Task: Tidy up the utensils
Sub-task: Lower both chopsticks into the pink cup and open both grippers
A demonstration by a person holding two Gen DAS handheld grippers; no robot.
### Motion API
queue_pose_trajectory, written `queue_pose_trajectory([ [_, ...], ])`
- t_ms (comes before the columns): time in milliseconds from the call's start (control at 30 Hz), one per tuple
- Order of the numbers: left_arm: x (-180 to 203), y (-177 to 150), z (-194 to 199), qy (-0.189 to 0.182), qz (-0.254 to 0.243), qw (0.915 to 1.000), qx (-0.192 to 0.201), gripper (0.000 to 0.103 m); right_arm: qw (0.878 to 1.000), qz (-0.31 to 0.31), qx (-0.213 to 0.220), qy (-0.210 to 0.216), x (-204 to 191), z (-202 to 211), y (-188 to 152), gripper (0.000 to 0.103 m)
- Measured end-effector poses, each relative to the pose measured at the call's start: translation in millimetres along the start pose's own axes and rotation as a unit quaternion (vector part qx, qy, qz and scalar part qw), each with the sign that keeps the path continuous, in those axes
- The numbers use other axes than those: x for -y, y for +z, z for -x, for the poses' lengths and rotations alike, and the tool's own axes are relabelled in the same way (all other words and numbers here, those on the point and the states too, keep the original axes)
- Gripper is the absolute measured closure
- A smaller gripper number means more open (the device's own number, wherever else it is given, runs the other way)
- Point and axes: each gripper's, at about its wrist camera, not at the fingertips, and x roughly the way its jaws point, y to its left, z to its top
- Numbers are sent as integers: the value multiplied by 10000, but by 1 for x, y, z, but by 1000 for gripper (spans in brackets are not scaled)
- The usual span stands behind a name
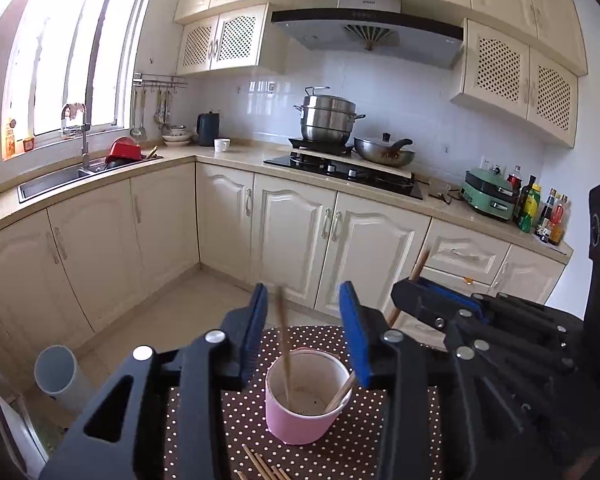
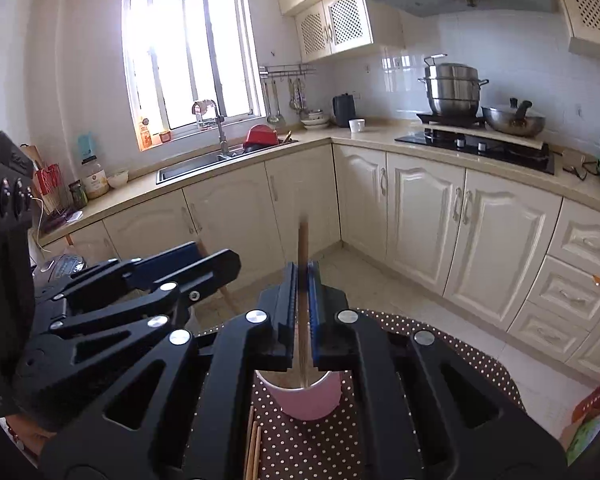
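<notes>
While the right claw pinches a chopstick above the pink cup; left claw gapes.

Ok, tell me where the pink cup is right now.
The pink cup stands on the dotted tablecloth, low centre in both views, beneath the open left gripper, with loose chopsticks lying just in front.

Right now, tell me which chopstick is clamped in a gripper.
The upright chopstick in the right gripper; the others lie loose on the dotted tablecloth.
</notes>
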Motion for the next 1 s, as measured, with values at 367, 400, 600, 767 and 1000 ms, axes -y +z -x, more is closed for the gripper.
queue_pose_trajectory([
  [367,-19,-13,31,238,177,9995,-55,48,9998,-117,-53,-170,2,19,-9,42],
  [400,-22,-15,35,247,186,9995,-54,47,9998,-97,-66,-139,1,22,-10,42],
  [600,-35,-32,54,381,218,9988,-217,45,9998,-151,-77,-138,1,37,-16,42],
  [767,-47,-61,64,465,304,9967,-595,44,9994,-222,-198,-158,1,49,-34,42],
  [1000,-51,-108,56,403,484,9902,-1245,44,9974,-281,-650,-140,-1,44,-79,42],
])
